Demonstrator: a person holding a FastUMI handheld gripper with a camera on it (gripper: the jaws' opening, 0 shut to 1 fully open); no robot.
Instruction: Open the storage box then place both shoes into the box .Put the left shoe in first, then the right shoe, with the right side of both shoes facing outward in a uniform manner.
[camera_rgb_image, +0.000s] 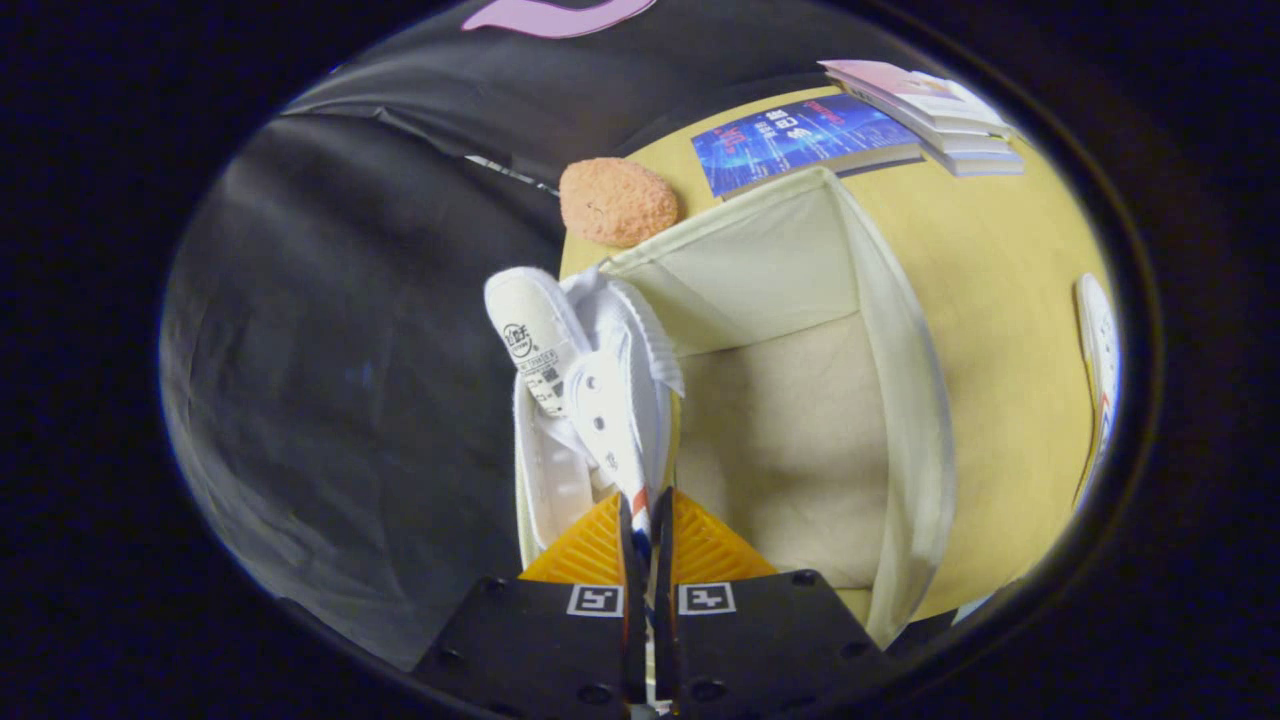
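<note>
The hand-held gripper (646, 520) is clamped nearly closed on a white shoe (590, 400), held at the open box's (900, 400) nine-o'clock wall. At the box's three o'clock, the second shoe (1100, 380) lies on the desk (1000, 260).

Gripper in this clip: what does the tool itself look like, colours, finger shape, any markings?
The gripper has two orange, wedge-shaped fingers with fine ribbing across their faces, tapering toward the tips. They sit on flat black blocks with dark screw holes. Each block carries a small square black-and-white marker near the finger base. No cables are visible.
</note>
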